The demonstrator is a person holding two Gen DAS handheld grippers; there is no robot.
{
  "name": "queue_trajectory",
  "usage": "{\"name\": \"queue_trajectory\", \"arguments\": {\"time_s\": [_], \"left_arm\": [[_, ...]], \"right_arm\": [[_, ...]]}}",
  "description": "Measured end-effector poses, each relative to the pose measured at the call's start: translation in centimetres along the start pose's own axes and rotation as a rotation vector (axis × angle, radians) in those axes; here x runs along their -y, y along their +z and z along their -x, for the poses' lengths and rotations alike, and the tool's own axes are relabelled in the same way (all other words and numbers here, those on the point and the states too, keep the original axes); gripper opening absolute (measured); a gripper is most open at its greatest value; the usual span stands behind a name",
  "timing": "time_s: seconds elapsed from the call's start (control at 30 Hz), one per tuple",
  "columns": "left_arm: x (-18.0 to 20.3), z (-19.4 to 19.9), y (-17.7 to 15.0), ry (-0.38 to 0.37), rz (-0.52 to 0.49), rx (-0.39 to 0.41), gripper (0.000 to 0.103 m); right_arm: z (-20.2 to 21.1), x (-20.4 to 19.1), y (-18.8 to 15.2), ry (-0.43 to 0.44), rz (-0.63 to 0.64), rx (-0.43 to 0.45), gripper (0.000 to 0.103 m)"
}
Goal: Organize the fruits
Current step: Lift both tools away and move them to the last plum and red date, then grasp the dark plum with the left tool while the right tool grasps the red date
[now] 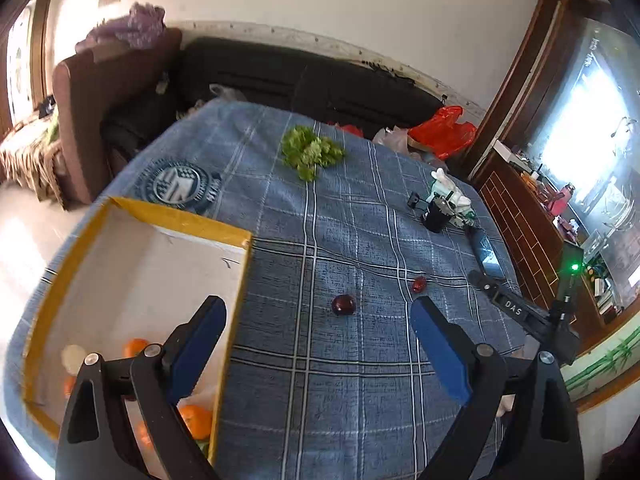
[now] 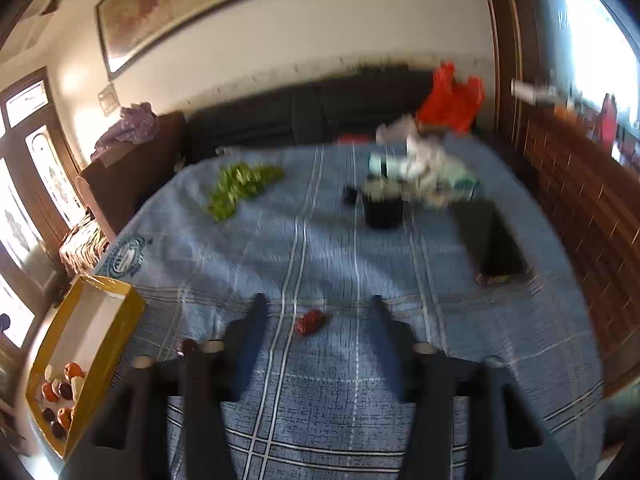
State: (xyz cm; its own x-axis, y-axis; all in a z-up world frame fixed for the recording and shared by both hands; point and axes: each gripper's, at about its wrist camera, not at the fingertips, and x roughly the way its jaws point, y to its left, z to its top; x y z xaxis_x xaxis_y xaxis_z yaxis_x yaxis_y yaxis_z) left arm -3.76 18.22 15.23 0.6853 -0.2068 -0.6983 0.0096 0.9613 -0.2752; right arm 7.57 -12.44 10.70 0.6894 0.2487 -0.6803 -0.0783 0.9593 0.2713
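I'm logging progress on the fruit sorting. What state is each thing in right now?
yellow box: open, holding oranges and other fruit.
dark round fruit: loose on the cloth, outside the box.
small red fruit: loose on the cloth, ahead of the right gripper.
left gripper: open, empty.
right gripper: open, empty.
lettuce: lying on the cloth.

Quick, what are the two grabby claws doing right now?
Left gripper: open, fingers wide, holding nothing.
Right gripper: open, holding nothing; a small red fruit lies between its fingers.
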Motion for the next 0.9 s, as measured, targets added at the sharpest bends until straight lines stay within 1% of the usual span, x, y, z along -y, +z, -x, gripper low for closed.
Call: {"name": "queue_trajectory", "arguments": {"time_s": [0.07,0.1,0.17,0.2,0.23,0.3,0.33,0.43,0.5,0.6,0.63,0.77,0.83,0.87,0.9], "left_arm": [[0.1,-2.2,0.2,-0.022,0.01,-0.015,0.093],[0.2,-3.5,0.3,-0.031,0.014,-0.028,0.09],[0.3,-5.5,0.3,-0.041,0.021,-0.063,0.084],[0.4,-7.3,0.3,-0.052,0.025,-0.1,0.079],[0.5,-8.3,0.3,-0.058,0.028,-0.12,0.073],[0.4,-11.2,0.0,-0.067,0.042,-0.183,0.066],[0.5,-12.5,-0.1,-0.07,0.044,-0.204,0.064],[0.8,-15.4,-0.6,-0.058,0.04,-0.238,0.064],[1.2,-16.7,-0.8,-0.05,0.025,-0.248,0.064],[1.8,-18.1,-1.4,-0.007,-0.022,-0.249,0.064],[1.9,-18.2,-1.5,-0.003,-0.037,-0.249,0.064],[2.8,-18.3,-2.2,0.047,-0.126,-0.213,0.062],[3.3,-18.3,-2.7,0.069,-0.161,-0.207,0.056],[3.6,-18.3,-2.9,0.088,-0.187,-0.191,0.054],[3.9,-18.3,-3.1,0.095,-0.208,-0.181,0.049]], "right_arm": [[-1.8,0.9,0.1,0.024,-0.04,-0.031,0.045],[-2.9,1.2,0.0,0.041,-0.06,-0.048,0.045],[-4.9,1.5,0.0,0.073,-0.089,-0.086,0.045],[-5.9,1.6,0.0,0.079,-0.102,-0.103,0.045],[-6.8,1.6,0.0,0.079,-0.11,-0.117,0.045],[-8.1,1.5,-0.2,0.073,-0.113,-0.133,0.045],[-8.7,1.4,-0.3,0.067,-0.112,-0.142,0.045],[-10.1,0.9,-0.7,0.042,-0.089,-0.154,0.045],[-10.1,0.2,-0.8,0.018,-0.054,-0.135,0.045],[-10.2,-0.1,-0.9,0.003,-0.03,-0.122,0.045],[-10.2,0.0,-1.0,0.004,-0.031,-0.118,0.045],[-10.2,0.1,-1.1,0.012,-0.036,-0.103,0.045],[-10.3,0.1,-1.0,0.012,-0.032,-0.1,0.045],[-10.3,0.0,-1.0,0.013,-0.031,-0.099,0.046],[-10.3,0.1,-1.1,0.017,-0.033,-0.098,0.046]]}}
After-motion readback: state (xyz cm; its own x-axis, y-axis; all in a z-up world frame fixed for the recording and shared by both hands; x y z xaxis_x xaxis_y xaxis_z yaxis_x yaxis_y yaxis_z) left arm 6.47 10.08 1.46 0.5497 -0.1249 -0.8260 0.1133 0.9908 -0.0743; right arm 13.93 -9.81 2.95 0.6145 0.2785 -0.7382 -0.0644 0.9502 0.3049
